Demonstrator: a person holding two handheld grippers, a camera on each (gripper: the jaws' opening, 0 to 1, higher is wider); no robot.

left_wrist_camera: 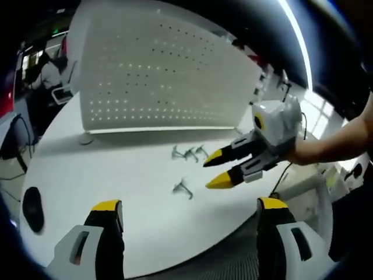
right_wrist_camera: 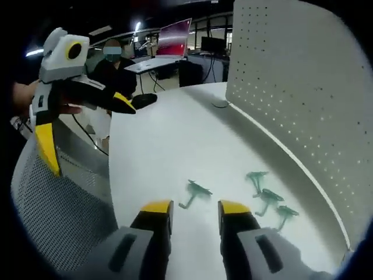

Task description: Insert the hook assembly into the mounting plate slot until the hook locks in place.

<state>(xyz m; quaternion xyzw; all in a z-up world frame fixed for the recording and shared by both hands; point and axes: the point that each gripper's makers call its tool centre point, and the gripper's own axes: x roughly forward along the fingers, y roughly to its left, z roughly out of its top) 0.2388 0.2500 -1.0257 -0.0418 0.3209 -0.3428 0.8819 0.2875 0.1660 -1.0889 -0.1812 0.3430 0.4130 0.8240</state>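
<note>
Nearest the right tongs (right_wrist_camera: 192, 214) lies a single hook assembly (right_wrist_camera: 195, 191) on the white worktop (right_wrist_camera: 157, 151), just ahead of the yellow tips, which stand a small gap apart with nothing between them. Three more hooks (right_wrist_camera: 269, 198) sit in a loose group further on, close under the perforated mounting plate (right_wrist_camera: 291, 87), which stands upright along the worktop's far side. Across the worktop the left tongs (right_wrist_camera: 70, 116) hang spread wide and empty, over a mesh chair back (right_wrist_camera: 64, 210).

In the left gripper view, the left tongs (left_wrist_camera: 189, 207) are wide apart and grip nothing; beyond them the lone hook (left_wrist_camera: 183, 188) lies free, with the right tongs (left_wrist_camera: 217, 169) just beside it, slightly parted.

The hook looks like small, thin bent metal: light, stiff, probably slick and apt to skate or twist under a pinch. I judge the best hold is across its straight shank, leaving the plate-side prongs free for the slot
</note>
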